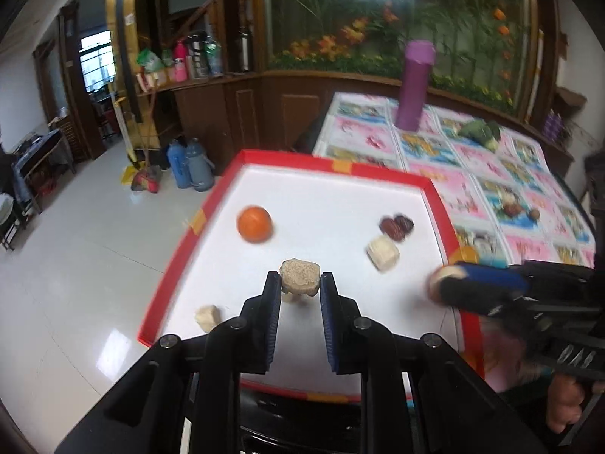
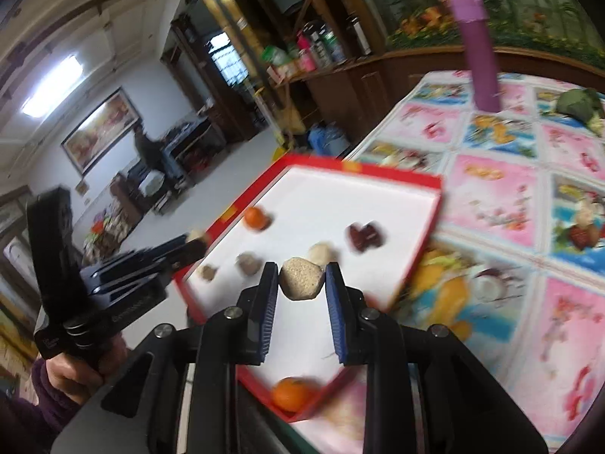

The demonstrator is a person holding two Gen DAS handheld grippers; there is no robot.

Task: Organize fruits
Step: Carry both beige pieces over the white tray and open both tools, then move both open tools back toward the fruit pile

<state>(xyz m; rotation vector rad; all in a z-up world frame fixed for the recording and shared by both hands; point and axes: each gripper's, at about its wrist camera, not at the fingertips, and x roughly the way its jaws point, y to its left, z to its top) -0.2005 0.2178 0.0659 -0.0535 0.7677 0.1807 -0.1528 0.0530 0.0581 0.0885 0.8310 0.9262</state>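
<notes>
A red-rimmed white tray (image 1: 431,185) sits at the table's left edge. My left gripper (image 1: 300,278) is shut on a beige rough chunk (image 1: 300,276) above the tray's near side. My right gripper (image 2: 301,278) is shut on a similar beige chunk (image 2: 301,279); it also shows at the right in the left wrist view (image 1: 442,282). In the tray lie an orange (image 1: 254,224), dark red dates (image 1: 396,226), a cream piece (image 1: 382,252) and a small pale piece (image 1: 207,317). A second orange (image 2: 290,393) lies at the tray's near corner.
A purple bottle (image 1: 414,85) and a green vegetable (image 1: 480,132) stand on the flowered tablecloth (image 1: 491,178) beyond the tray. The tiled floor (image 1: 75,246) drops off left of the tray, with blue flasks (image 1: 191,164) by the wooden counter.
</notes>
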